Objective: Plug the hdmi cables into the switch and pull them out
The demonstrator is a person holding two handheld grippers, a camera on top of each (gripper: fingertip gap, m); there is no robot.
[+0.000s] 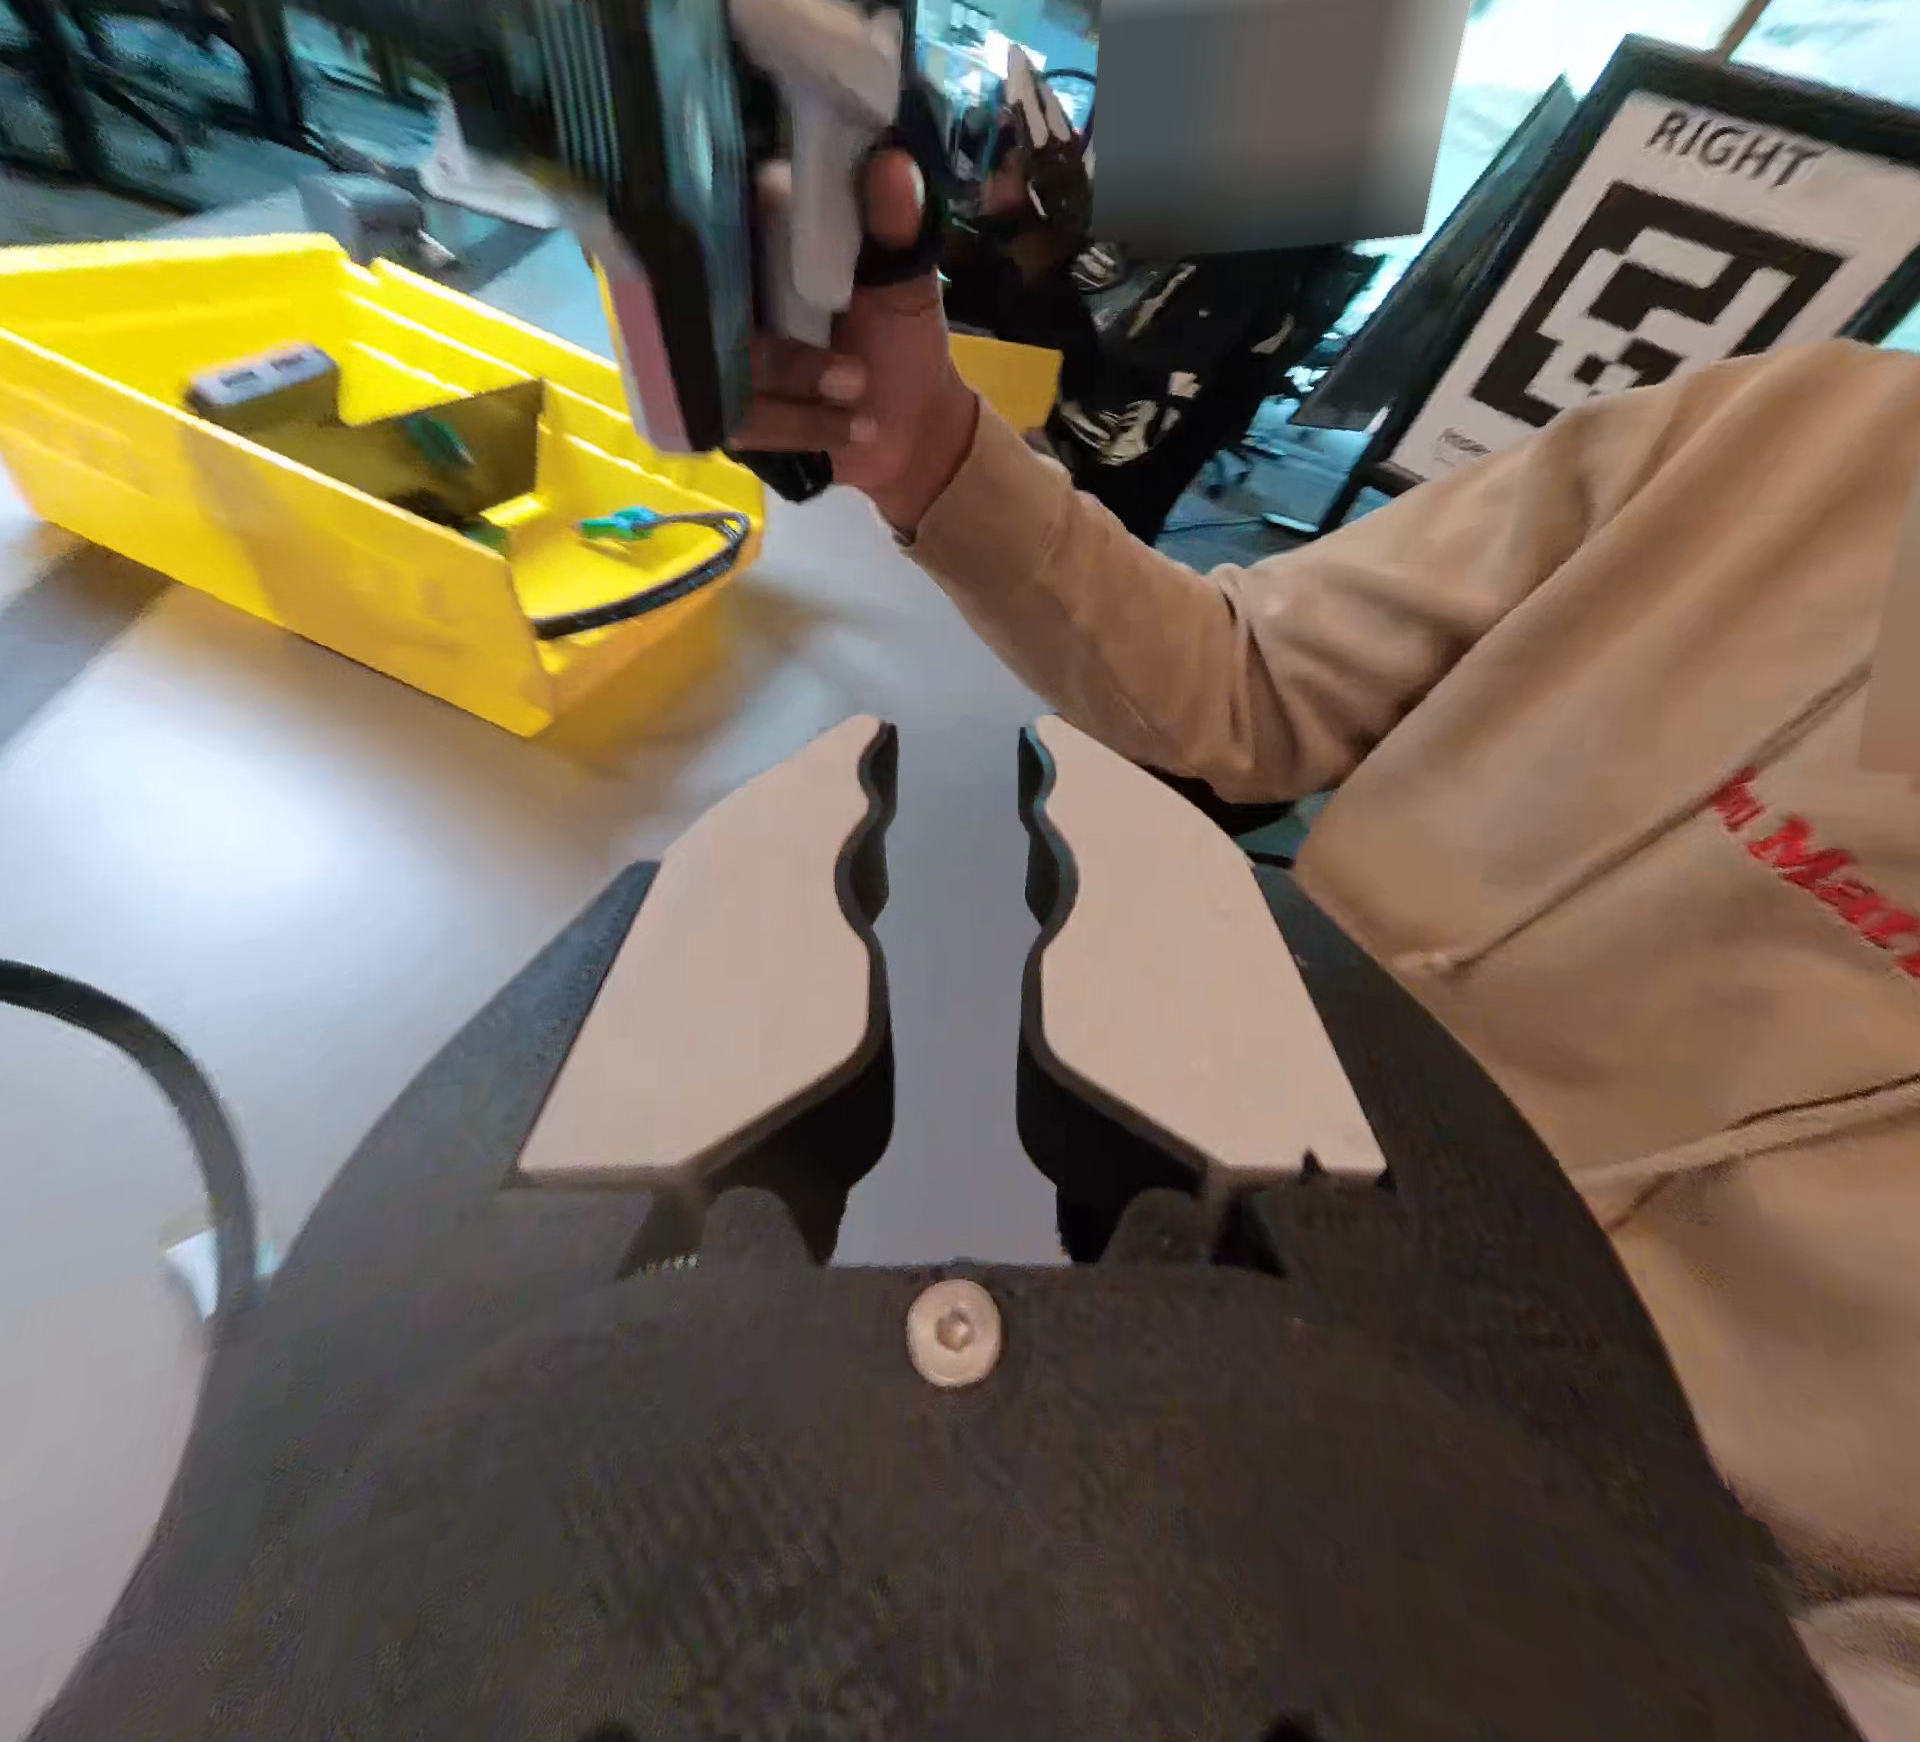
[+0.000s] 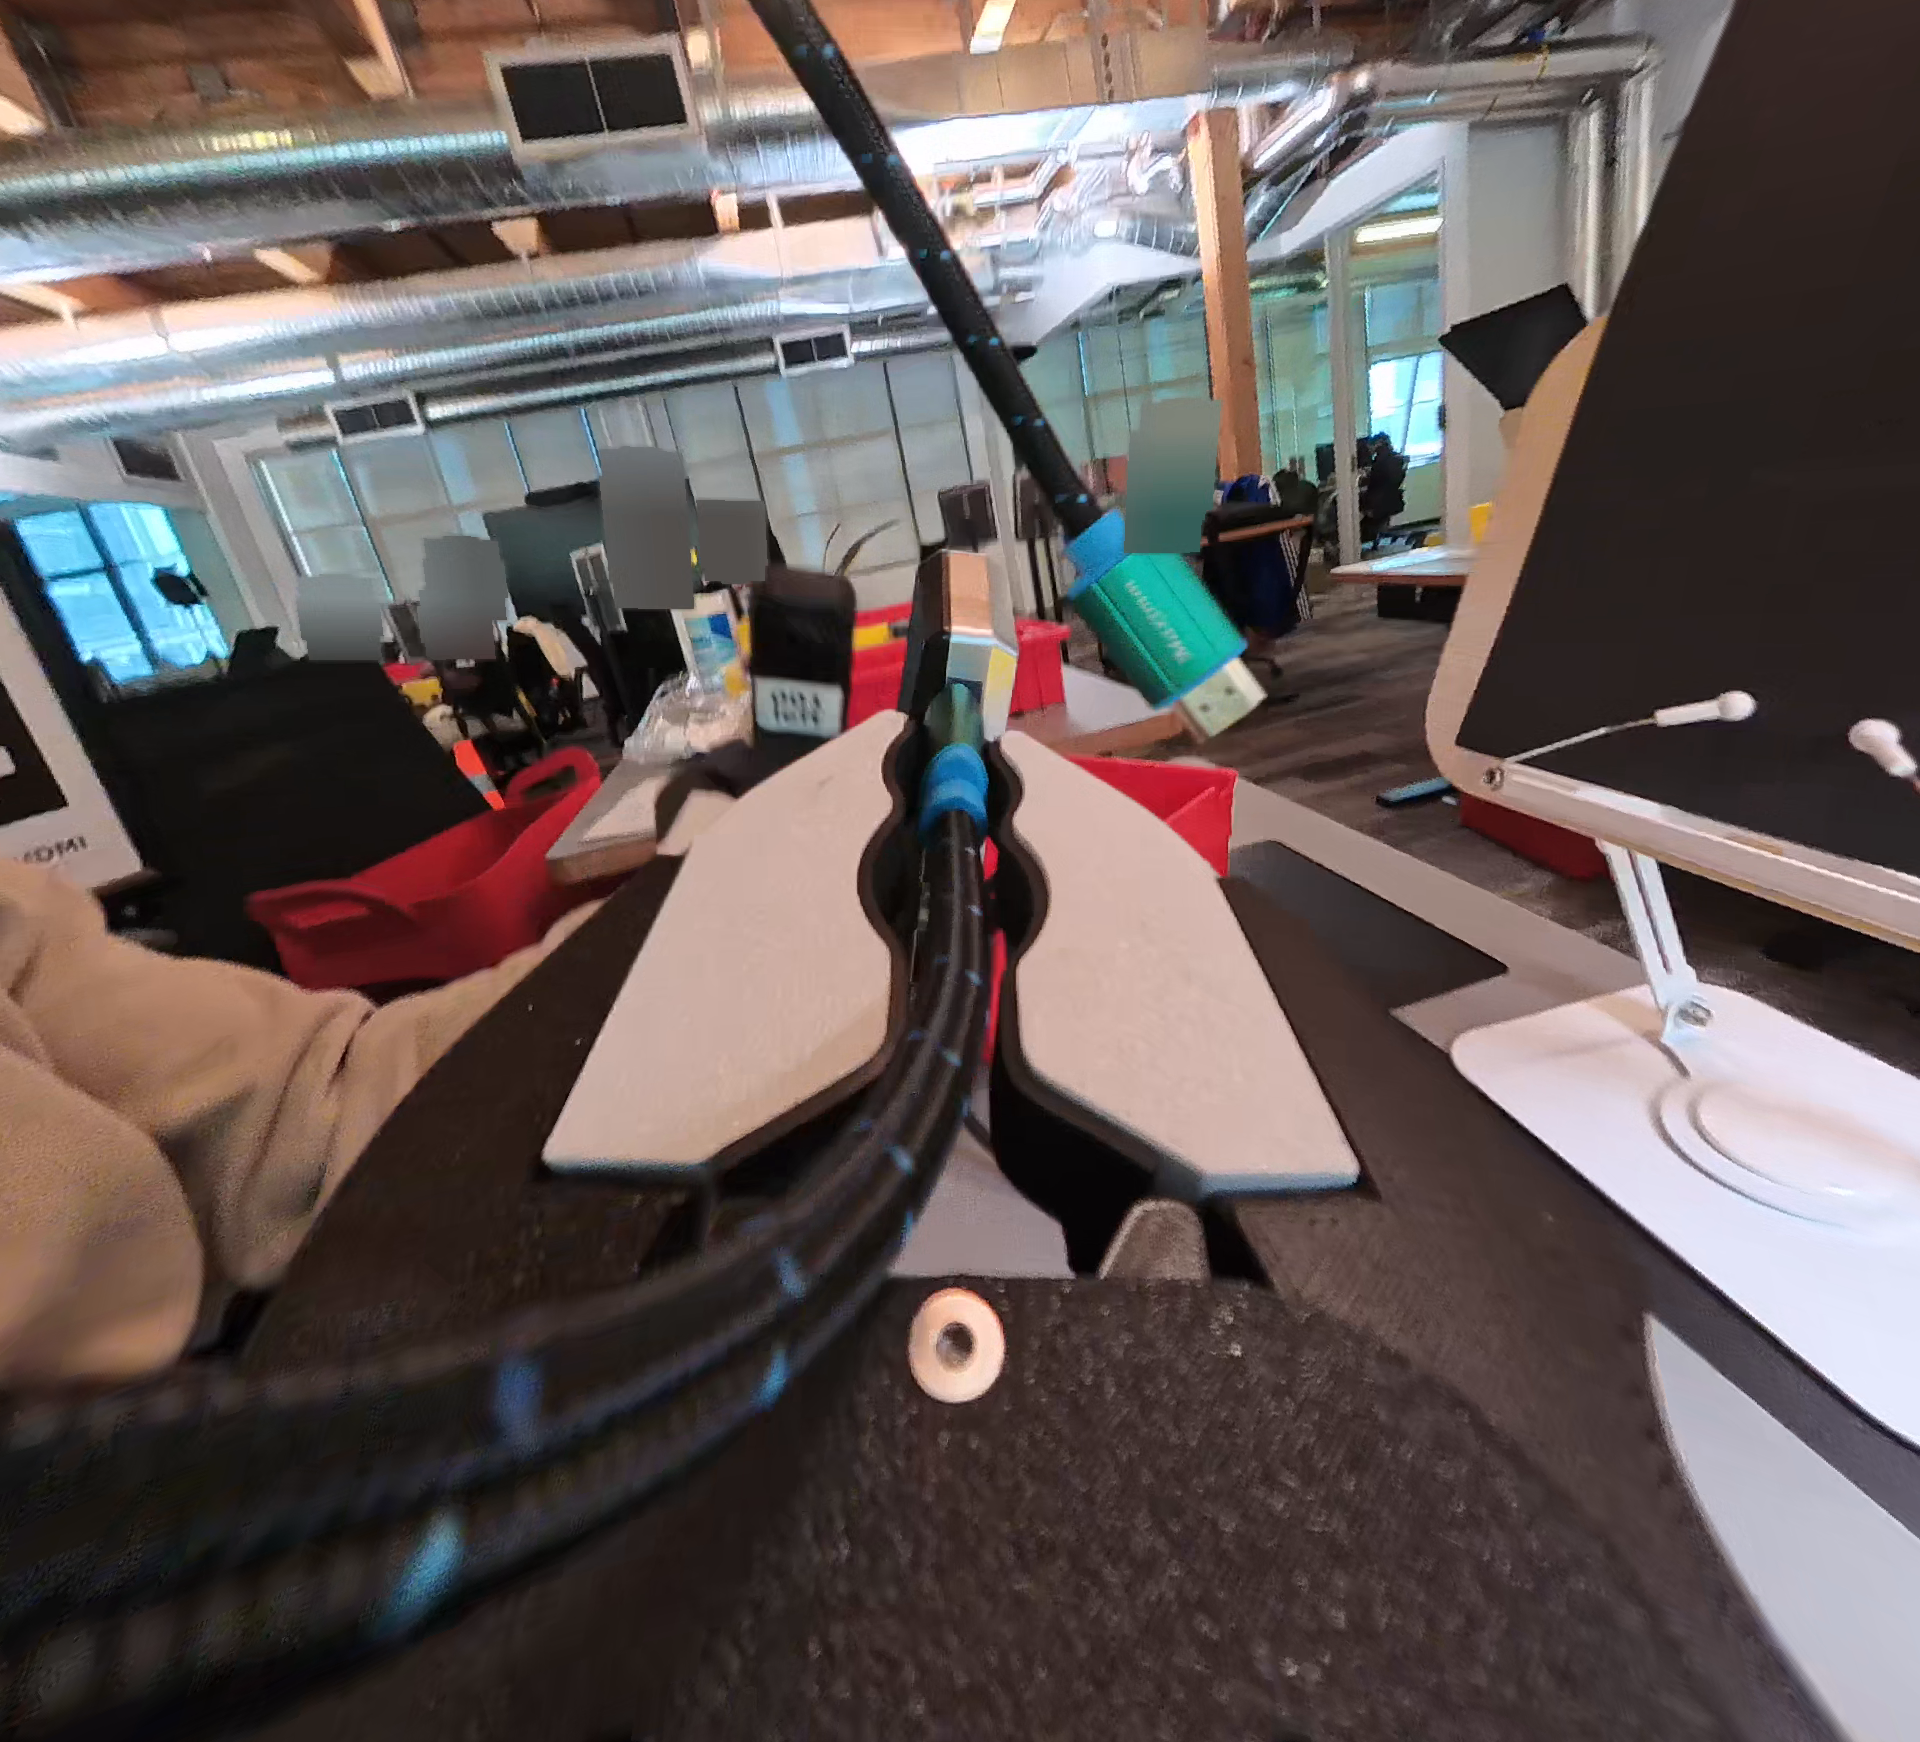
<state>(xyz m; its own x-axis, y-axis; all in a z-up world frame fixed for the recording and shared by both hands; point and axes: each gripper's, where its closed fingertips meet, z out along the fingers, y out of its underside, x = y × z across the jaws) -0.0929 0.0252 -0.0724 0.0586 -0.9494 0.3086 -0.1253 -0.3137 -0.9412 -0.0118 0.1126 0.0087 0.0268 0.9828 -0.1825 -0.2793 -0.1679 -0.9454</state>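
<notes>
Gripping a braided black HDMI cable [image 2: 940, 944] just behind its plug, the right gripper [image 2: 948, 762] is raised high, its camera looking out across the room and up toward the ceiling. Its two tongs are clamped together on the blue strain-relief collar and the green plug body [image 2: 951, 716], which sticks out beyond the tips. A silvery block [image 2: 961, 627] sits on the front of that plug; it may be the switch, but I cannot tell for certain. A second green plug [image 2: 1158, 627] dangles in the air just right of it from its own black cable, metal tip free.

The left gripper [image 1: 956, 747] hovers low over the grey table [image 1: 312, 861], its tongs apart with nothing between them. Far left on the table stands a yellow bin [image 1: 436, 591] with a small grey box [image 1: 260, 378] and another green-ended cable [image 1: 665, 549] lying inside.

What worries me: the held cable loops back heavily over the right gripper's body, and its weight could twist the plug in the tongs, since they hold mostly the narrow collar. The dangling plug swings free and could knock or snag the gripped one. If the silvery block is only hanging on the connector, a jolt might drop it.

The gripped plug's long axis runs along the tongs, pointing forward and away from the person, tilted slightly upward. The loose plug slants, tip down and to the right.
</notes>
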